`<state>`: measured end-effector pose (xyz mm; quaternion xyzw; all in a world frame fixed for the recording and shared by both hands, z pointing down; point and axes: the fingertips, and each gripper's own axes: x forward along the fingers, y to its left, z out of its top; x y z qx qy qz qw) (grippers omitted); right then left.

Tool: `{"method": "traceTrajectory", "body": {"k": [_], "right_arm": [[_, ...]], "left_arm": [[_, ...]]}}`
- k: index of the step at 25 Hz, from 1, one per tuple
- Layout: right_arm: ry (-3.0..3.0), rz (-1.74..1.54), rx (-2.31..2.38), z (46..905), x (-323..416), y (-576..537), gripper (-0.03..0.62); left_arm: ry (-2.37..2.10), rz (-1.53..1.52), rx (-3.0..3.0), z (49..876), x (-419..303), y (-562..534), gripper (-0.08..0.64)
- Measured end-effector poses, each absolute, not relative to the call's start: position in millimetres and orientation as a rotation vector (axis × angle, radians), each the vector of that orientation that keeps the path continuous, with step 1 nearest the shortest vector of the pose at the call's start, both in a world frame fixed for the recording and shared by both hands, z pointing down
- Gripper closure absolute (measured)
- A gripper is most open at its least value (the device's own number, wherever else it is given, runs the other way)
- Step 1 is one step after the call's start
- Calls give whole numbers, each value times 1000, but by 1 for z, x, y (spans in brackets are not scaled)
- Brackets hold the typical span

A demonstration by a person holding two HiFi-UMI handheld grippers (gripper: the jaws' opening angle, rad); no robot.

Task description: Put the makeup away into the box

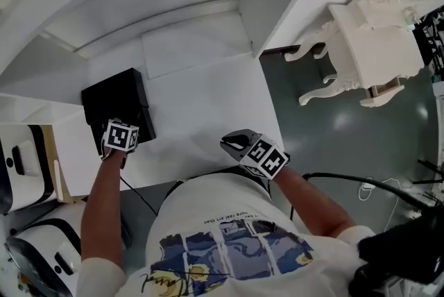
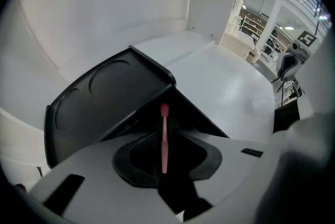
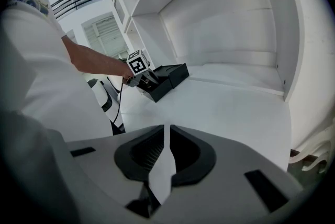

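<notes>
The black box (image 1: 114, 103) stands open at the left of the white table (image 1: 208, 108), its lid (image 2: 104, 92) tipped back. My left gripper (image 1: 121, 141) points steeply down over the box's near edge. In the left gripper view a thin pink makeup stick (image 2: 164, 139) stands upright in the gap of the left gripper (image 2: 165, 136), tip toward the dark inside of the box; the jaws stand a little wider than the stick. My right gripper (image 1: 234, 143) rests over the table's front edge, shut and empty (image 3: 167, 136). The right gripper view shows the box (image 3: 166, 79) far left.
The table sits in a white alcove with a curved back wall (image 1: 159, 4). An ornate white chair (image 1: 371, 46) stands on the grey floor at the right. A white and black device (image 1: 28, 171) sits low at the left, and cables (image 1: 374, 184) trail at the right.
</notes>
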<state>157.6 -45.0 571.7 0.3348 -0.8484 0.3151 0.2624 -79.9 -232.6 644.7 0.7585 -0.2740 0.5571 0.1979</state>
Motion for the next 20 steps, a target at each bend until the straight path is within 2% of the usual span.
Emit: {"method": "traceTrajectory", "body": {"k": [12,20], "right_arm": [[-2347,826,782,577,143,-46,540],[-2365,808,699,585,133,-40,540]], "left_arm": [[-876,1428,2164,603,-89,-210,466],[-970,1238,2234,565,-82,-171,472]]}}
